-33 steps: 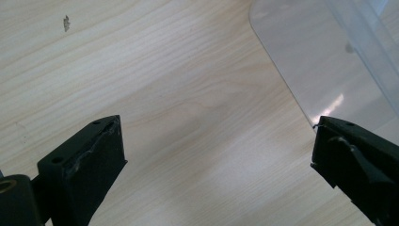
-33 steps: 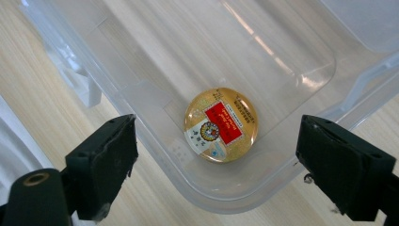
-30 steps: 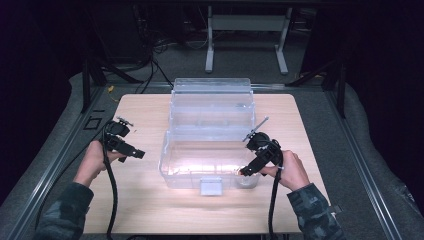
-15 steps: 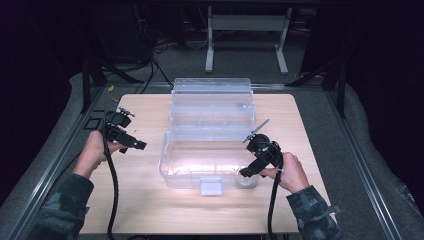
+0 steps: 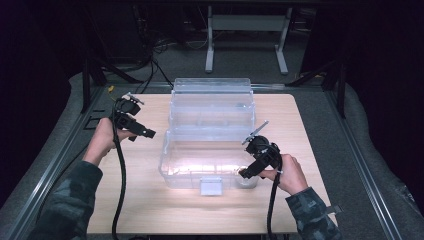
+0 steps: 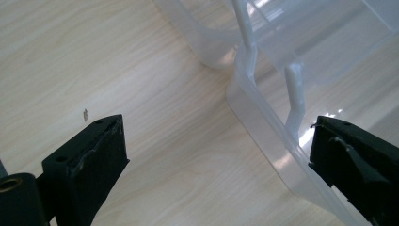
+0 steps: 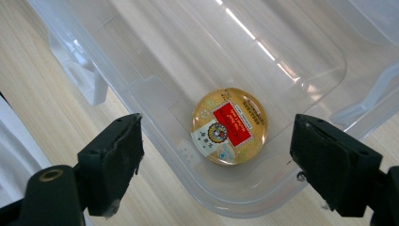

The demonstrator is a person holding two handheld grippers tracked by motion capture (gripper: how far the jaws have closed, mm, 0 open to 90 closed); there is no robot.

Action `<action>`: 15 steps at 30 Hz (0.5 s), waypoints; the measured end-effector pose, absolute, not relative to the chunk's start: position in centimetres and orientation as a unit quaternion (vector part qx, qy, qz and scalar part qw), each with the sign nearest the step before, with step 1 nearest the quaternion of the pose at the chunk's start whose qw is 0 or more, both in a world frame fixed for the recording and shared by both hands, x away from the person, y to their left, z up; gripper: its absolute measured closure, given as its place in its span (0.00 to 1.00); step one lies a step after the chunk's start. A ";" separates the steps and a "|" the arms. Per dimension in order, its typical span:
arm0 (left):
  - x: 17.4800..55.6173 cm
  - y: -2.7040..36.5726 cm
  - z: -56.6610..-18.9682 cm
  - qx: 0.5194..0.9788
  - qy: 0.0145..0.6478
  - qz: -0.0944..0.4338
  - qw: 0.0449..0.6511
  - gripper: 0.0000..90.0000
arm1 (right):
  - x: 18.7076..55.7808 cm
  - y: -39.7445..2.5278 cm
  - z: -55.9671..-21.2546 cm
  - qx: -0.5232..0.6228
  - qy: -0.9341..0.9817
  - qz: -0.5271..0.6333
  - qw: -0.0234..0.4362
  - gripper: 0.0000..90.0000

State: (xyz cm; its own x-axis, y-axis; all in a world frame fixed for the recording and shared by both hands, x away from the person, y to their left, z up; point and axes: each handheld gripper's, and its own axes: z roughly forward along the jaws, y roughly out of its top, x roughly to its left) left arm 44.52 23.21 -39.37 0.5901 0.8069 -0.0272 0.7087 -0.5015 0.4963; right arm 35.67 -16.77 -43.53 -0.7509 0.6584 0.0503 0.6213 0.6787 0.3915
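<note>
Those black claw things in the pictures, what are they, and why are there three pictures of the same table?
They are hand-held tools with two black jaws that pinch. A person holds one in each hand: the left gripper and the right gripper. One camera looks down from above. The other two ride on the tools and look along their jaws. On the wooden table stands a clear plastic box with its lid open. Inside lies a round gold tin with a red label. Both sets of jaws are open and hold nothing; the right ones hover above the tin, the left ones beside the box's edge.
</note>
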 end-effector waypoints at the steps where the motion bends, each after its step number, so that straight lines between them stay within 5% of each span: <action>1: 44.8 22.9 -39.1 0.861 0.438 0.106 0.236 0.05 | 35.7 -16.8 -43.5 0.350 0.915 0.197 0.048 0.20; 15: 46.9 19.5 -36.9 0.869 0.413 0.122 0.244 0.05 | 35.4 -16.6 -44.3 0.344 0.916 0.204 0.039 0.27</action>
